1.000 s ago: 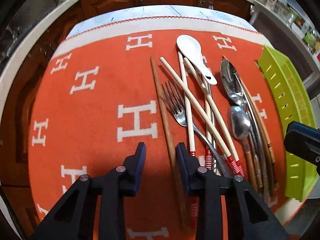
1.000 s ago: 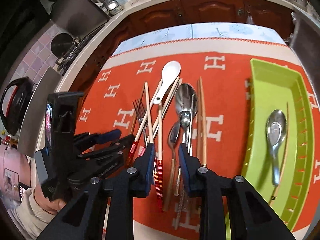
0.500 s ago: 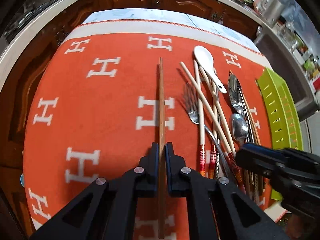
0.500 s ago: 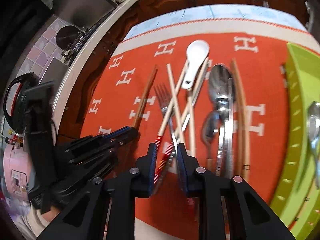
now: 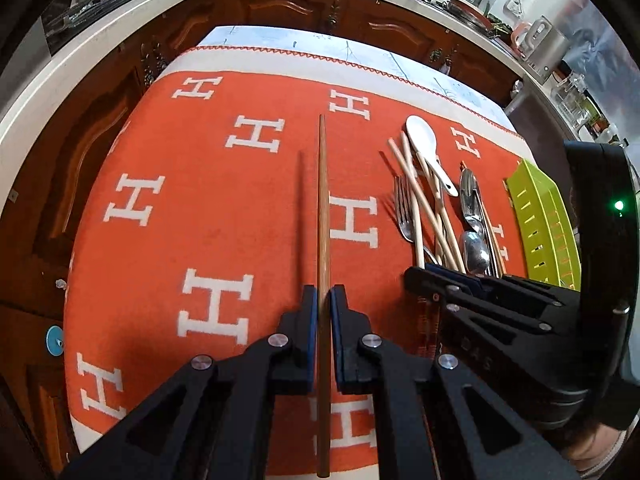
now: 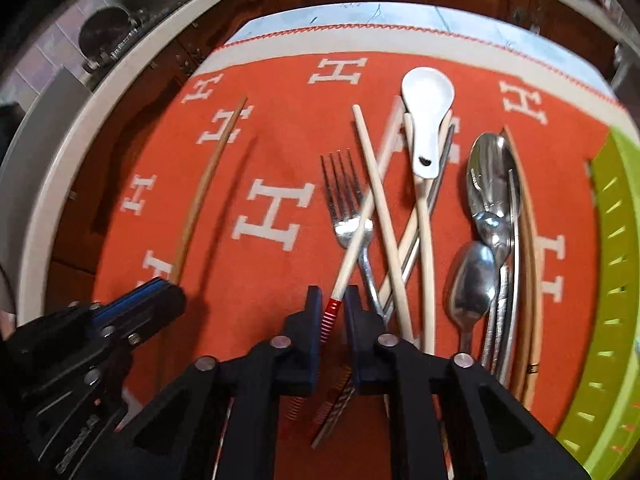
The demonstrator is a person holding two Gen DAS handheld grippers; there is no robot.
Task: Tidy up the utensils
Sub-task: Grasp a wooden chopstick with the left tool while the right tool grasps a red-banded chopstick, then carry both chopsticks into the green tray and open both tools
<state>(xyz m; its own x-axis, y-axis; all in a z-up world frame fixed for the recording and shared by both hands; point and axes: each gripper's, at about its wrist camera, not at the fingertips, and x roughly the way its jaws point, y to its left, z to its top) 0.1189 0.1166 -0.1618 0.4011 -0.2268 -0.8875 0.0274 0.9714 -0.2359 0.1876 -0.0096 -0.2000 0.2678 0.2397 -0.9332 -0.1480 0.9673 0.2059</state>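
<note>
Left gripper (image 5: 324,300): clamped on brown chopstick (image 5: 322,216), lifted above orange cloth (image 5: 224,216) | Right gripper (image 6: 333,304): jaws closing, red-banded pale chopstick (image 6: 352,252) between them | Remaining utensil pile (image 6: 424,216): on cloth, beside green tray (image 6: 612,280).

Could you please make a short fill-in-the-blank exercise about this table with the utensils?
1. The left gripper is shut on a brown wooden ____.
2. The spoon lying highest on the light chopsticks is ____ in colour.
3. The tray at the right edge of the orange cloth is ____.
4. The metal fork has ____ prongs.

Missing words: chopstick; white; green; four
</note>
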